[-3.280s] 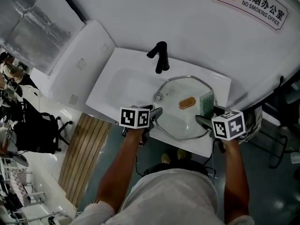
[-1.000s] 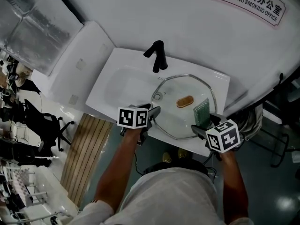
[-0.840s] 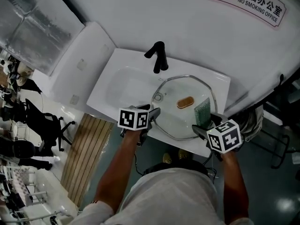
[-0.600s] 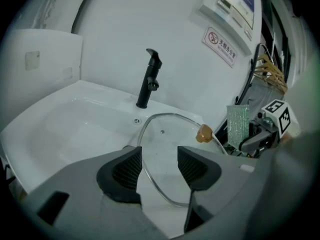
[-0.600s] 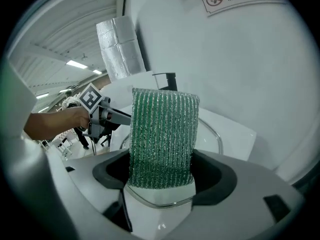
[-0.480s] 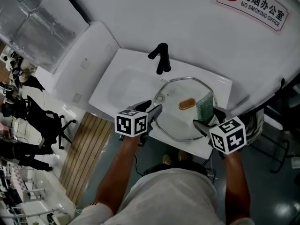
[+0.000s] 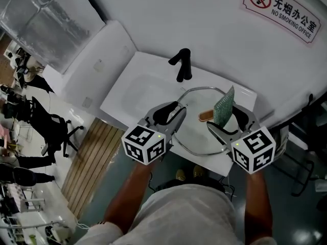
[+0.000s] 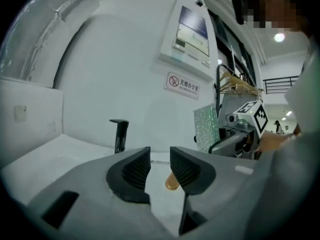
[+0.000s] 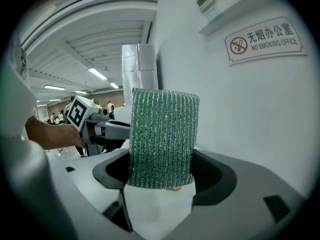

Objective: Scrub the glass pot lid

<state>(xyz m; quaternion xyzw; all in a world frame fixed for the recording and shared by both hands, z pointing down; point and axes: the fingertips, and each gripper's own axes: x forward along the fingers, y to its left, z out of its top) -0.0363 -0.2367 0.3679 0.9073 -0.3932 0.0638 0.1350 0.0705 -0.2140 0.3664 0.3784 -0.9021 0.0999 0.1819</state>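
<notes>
The green sponge (image 9: 161,139) is clamped upright by the right gripper (image 7: 228,120). The left gripper (image 8: 160,166), its jaws just narrowed, is left parted and empty. The glass lid (image 7: 196,137) is seen at centre frame, on the sink's (image 7: 135,93) right side.

— Look at the top of your head view: a black faucet (image 7: 183,64) stands at the back rim of the white sink (image 7: 134,93), and a red-bordered no-smoking sign (image 7: 281,7) hangs on the white wall, upper right.

— On your left you have silver foil-wrapped ducting (image 7: 53,19) in the upper left corner, a black office chair (image 7: 45,124) at the left edge, and a wooden slatted panel (image 7: 93,162) at lower left.
</notes>
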